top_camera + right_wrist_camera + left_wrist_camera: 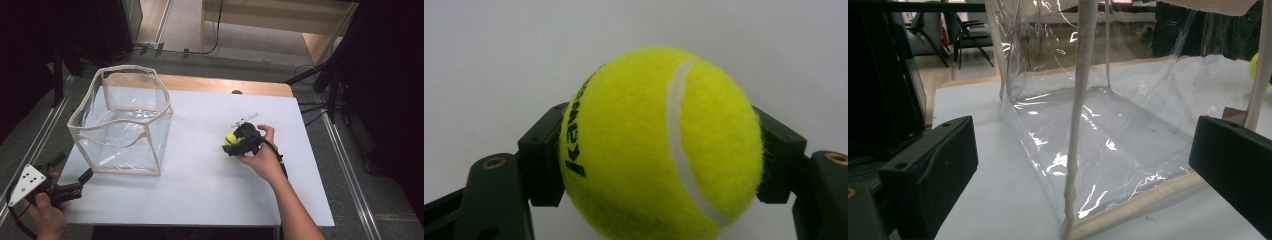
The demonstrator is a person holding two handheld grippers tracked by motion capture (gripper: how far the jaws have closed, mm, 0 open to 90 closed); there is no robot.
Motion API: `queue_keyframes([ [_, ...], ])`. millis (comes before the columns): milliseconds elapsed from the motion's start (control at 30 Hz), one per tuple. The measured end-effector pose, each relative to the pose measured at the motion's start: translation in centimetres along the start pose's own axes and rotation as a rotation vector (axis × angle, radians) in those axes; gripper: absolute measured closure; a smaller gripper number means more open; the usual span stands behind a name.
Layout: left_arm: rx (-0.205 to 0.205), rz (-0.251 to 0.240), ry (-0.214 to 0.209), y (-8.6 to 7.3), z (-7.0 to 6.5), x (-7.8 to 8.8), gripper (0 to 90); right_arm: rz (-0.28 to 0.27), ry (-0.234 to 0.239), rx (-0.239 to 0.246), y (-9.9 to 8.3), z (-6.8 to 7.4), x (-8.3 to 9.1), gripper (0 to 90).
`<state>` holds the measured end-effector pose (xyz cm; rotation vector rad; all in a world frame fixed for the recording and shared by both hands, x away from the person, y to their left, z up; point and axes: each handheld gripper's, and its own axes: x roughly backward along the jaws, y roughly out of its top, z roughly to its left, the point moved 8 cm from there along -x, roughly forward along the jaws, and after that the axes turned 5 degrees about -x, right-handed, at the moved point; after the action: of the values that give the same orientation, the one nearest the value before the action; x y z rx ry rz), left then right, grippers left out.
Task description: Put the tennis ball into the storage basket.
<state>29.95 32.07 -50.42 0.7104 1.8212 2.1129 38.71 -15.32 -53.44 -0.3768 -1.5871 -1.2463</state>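
Note:
A yellow tennis ball (659,145) with black lettering sits squeezed between the two black jaws of my right gripper (659,160). In the high view that gripper (234,142) hovers over the right middle of the white table (210,185), the ball (230,138) showing at its tip. A clear plastic bag with cream piping (122,120) stands open-topped on the table's left half. My left gripper (82,181) is at the front left corner, jaws spread wide and pointing at the bag's near corner (1073,165), holding nothing.
The white board ends close to the left gripper at the front left. A wooden strip (225,85) runs along the far edge. Dark stands and cables (330,85) sit beyond the right side. Bare white surface lies between bag and ball.

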Motion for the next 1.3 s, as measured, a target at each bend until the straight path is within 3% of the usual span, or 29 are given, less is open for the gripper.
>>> queue_keyframes([
  [367,0.002,-0.001,-0.001,0.0,0.0,0.0,0.0,-0.016,0.023,0.046,2.2,2.2,0.5,23.9],
  [1300,0.002,0.000,-0.003,0.0,0.0,0.0,0.0,-0.014,0.091,0.125,4.6,6.5,-0.1,24.0],
])
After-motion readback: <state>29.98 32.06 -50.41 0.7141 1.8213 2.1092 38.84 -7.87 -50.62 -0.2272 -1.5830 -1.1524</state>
